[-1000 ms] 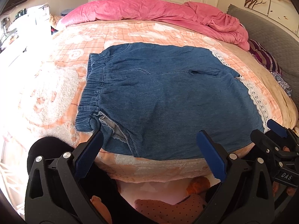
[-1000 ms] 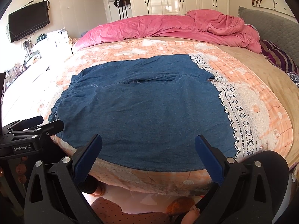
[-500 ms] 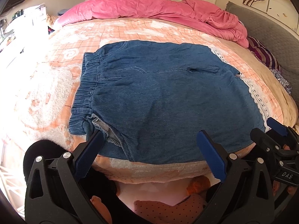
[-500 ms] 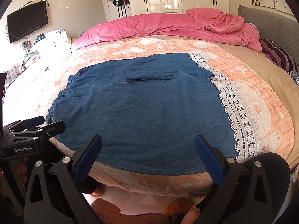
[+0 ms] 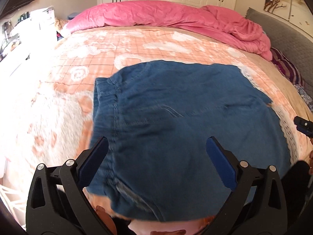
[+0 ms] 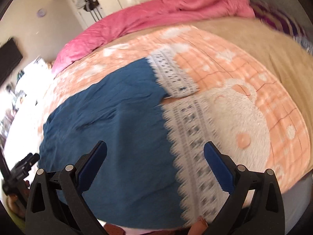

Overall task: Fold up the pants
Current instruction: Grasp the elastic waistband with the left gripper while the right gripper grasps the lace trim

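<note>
Here the blue denim pants [image 5: 185,129] lie spread flat on the bed [image 5: 121,45], over its peach checked blanket, with the gathered waistband toward the left gripper [image 5: 156,150] and the white lace hem [image 6: 187,137] toward the right gripper [image 6: 155,149]. Both grippers hang above the near part of the fabric with their jaws spread wide and nothing between them; the left one sits over the waistband end and the right one over the boundary between denim and lace. A crumpled pink duvet [image 5: 176,17] is heaped along the far side of the bed, well apart from the pants.
</note>
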### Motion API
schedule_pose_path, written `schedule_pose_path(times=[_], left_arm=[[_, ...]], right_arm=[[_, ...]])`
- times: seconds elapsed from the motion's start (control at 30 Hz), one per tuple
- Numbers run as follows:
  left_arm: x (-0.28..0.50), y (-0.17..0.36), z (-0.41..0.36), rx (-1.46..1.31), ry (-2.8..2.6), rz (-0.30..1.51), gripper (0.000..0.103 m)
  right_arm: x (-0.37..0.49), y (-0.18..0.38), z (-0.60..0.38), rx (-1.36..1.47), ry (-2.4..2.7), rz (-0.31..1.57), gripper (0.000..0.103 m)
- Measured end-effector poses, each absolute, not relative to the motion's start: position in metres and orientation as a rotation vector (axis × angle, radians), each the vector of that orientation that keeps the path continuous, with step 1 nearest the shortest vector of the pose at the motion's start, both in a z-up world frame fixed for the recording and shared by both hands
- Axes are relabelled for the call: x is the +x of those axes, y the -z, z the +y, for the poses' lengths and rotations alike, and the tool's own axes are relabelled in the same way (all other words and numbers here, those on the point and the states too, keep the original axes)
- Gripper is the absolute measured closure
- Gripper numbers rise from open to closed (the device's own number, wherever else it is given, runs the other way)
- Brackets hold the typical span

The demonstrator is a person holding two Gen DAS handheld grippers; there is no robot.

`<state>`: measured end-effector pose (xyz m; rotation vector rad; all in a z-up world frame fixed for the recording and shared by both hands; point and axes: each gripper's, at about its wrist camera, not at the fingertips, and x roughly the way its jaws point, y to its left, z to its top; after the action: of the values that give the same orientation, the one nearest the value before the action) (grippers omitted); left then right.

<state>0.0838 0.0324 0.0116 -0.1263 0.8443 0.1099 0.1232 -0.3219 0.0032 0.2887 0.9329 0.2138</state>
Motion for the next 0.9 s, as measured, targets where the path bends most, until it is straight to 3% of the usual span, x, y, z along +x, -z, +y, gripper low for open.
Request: schedule_pose_path(times=[0.17,0.23,0.27,0.33,0.37,0.5,0.63,0.73,0.77,0.83,0.87,0.9], left_arm=[[0.122,-0.006,0.053,-0.117,-0.175,0.854,0.009],[0.136,0.001,0.061,-0.111,-0.218,0.870,0.009],[0.141,0.003,0.064,-0.114,-0.224,0.877,0.009],[0.152,0.010,0.070,-0.117,-0.245,0.899,0.009],[0.157,0.013,0.072,-0.118,-0.249,0.906,0.009],[0.168,0.030,0.075,-0.117,-0.278,0.939,0.009],[0.169,0.039,0.075,-0.100,-0.295,0.931,0.008],[0.171,0.040,0.077,-0.106,-0.296,0.925,0.008],[0.173,0.041,0.077,-0.110,-0.294,0.922,0.008],[0.172,0.041,0.077,-0.106,-0.289,0.914,0.008],[0.172,0.041,0.077,-0.104,-0.287,0.914,0.008],[0.171,0.039,0.077,-0.104,-0.282,0.915,0.008]], right_arm=[[0.171,0.014,-0.353,0.180,-0.160,0.991,0.005],[0.182,0.020,-0.360,0.201,-0.173,1.000,0.013],[0.185,0.022,-0.361,0.204,-0.180,1.002,0.024],[0.194,0.026,-0.358,0.197,-0.209,1.017,0.030],[0.197,0.030,-0.357,0.201,-0.225,1.031,0.036],[0.202,0.040,-0.348,0.220,-0.323,1.067,0.089],[0.197,0.033,-0.359,0.191,-0.266,1.019,0.091],[0.202,0.044,-0.361,0.148,-0.216,1.054,0.086],[0.203,0.044,-0.358,0.127,-0.212,1.056,0.082],[0.205,0.028,-0.355,0.090,-0.187,1.024,0.063],[0.205,0.020,-0.355,0.083,-0.177,0.987,0.049],[0.211,0.008,-0.355,0.078,-0.179,0.945,0.045]])
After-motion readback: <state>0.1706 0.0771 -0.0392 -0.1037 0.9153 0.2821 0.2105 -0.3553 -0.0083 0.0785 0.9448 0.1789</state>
